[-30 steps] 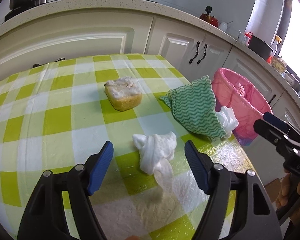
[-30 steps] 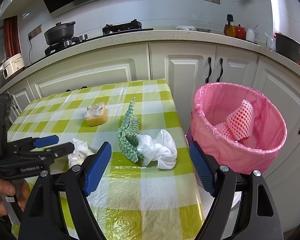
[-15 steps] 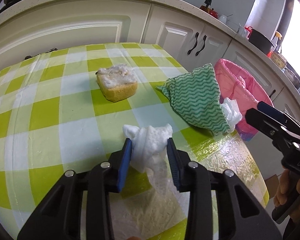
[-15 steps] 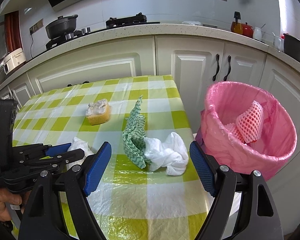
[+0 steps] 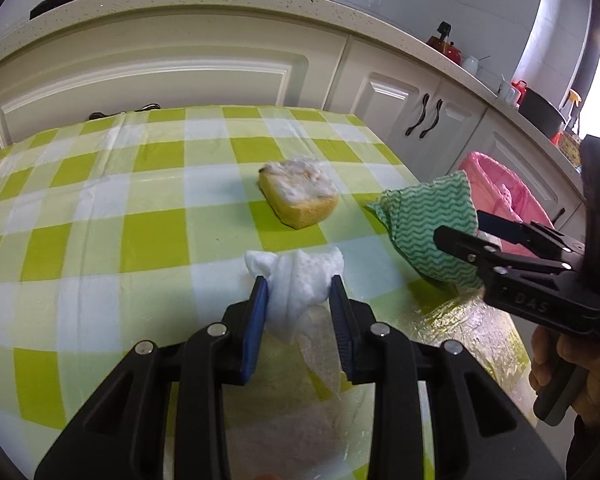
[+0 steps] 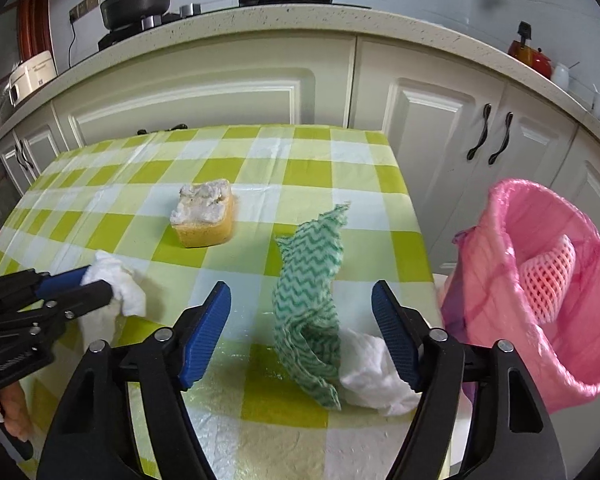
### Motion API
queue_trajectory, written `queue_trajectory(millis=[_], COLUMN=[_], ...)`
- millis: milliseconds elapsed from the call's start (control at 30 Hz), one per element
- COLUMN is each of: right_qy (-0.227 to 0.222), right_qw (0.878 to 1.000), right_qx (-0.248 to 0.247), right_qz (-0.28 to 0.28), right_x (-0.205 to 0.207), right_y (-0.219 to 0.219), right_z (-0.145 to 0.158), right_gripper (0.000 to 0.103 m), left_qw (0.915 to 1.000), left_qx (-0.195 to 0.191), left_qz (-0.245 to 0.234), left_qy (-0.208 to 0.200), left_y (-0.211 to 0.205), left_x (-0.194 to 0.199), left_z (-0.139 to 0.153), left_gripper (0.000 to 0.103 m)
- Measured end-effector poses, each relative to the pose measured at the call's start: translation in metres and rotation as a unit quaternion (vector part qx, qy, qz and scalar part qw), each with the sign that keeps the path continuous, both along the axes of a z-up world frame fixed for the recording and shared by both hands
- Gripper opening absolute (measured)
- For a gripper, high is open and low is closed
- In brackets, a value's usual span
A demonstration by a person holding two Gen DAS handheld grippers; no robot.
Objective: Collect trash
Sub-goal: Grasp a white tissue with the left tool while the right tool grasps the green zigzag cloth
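My left gripper (image 5: 299, 289) is shut on a crumpled white tissue (image 5: 300, 280) on the green checked table (image 5: 100, 216); the tissue also shows in the right wrist view (image 6: 118, 284). My right gripper (image 6: 302, 308) is open, its jaws on either side of a green zigzag cloth (image 6: 312, 300) and close over a second white tissue (image 6: 374, 376) near the table's right edge. The cloth also shows in the left wrist view (image 5: 420, 220). A pink-lined trash bin (image 6: 540, 280) stands right of the table with pink foam netting (image 6: 546, 280) inside.
A yellow sponge with a white top (image 5: 300, 196) lies mid-table and shows in the right wrist view too (image 6: 204, 216). White kitchen cabinets (image 6: 220, 92) and a countertop with a stove and pot (image 6: 136, 0) stand behind the table.
My left gripper moved forward and closed on the white tissue. My right gripper moved left and forward over the green cloth and second tissue, staying open.
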State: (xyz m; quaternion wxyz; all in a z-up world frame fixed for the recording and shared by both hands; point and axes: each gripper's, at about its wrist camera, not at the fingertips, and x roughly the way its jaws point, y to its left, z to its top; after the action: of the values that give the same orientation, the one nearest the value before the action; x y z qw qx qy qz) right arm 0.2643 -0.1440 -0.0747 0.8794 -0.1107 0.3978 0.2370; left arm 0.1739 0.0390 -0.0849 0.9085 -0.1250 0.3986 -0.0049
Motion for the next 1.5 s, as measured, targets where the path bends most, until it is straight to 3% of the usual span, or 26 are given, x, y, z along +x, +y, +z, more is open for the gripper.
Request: queue_trajectory(millis=[133,233,300,400,600,967,1167,1233,1267,1300,1500], right_qy=[0.013,0.024,0.022,0.022,0.015,-0.015,-0.015,-0.025,-0.025,-0.023,0.004], right_qw=[1.000,0.999,0.999,0.999,0.999,0.998,0.997,0.998,0.998,0.998,0.998], right_qx=[-0.014,-0.022,-0.023,-0.013,0.007,0.049,0.042,0.028,0.027,0.032,0.032], right_qz=[0.008,0.010,0.017,0.028,0.039,0.045,0.056,0.045,0.042,0.042,0.051], right_x=[0.005,0.005,0.002,-0.001,-0.009,-0.032,-0.041,-0.046,-0.048,-0.050,-0.064], right_y=[0.012,0.019,0.023,0.025,0.028,0.014,0.009,0.006,0.004,0.002,0.003], right_z=[-0.007,-0.014,-0.016,-0.013,-0.002,0.042,0.053,0.051,0.049,0.048,0.027], right_gripper=[0.051,0.036,0.019,0.010,0.008,0.007,0.007,0.022,0.043,0.056,0.056], left_qw=[0.9999,0.9999,0.9999,0.9998,0.9996,0.9988,0.9985,0.9986,0.9987,0.9987,0.9986], left_qx=[-0.004,-0.006,-0.007,-0.009,-0.010,-0.005,-0.004,-0.005,-0.006,-0.007,-0.006], left_qz=[0.008,0.010,0.011,0.013,0.016,0.023,0.025,0.024,0.023,0.023,0.022], left_qy=[-0.005,-0.008,-0.010,-0.013,-0.021,-0.043,-0.048,-0.046,-0.046,-0.046,-0.047], left_y=[0.010,0.013,0.016,0.018,0.023,0.027,0.026,0.025,0.025,0.024,0.024], left_x=[-0.002,-0.002,-0.003,-0.004,-0.007,-0.016,-0.021,-0.022,-0.022,-0.022,-0.023], left_z=[0.004,0.005,0.006,0.008,0.014,0.035,0.041,0.041,0.040,0.040,0.039], left_gripper=[0.031,0.031,0.031,0.031,0.031,0.029,0.029,0.029,0.029,0.029,0.029])
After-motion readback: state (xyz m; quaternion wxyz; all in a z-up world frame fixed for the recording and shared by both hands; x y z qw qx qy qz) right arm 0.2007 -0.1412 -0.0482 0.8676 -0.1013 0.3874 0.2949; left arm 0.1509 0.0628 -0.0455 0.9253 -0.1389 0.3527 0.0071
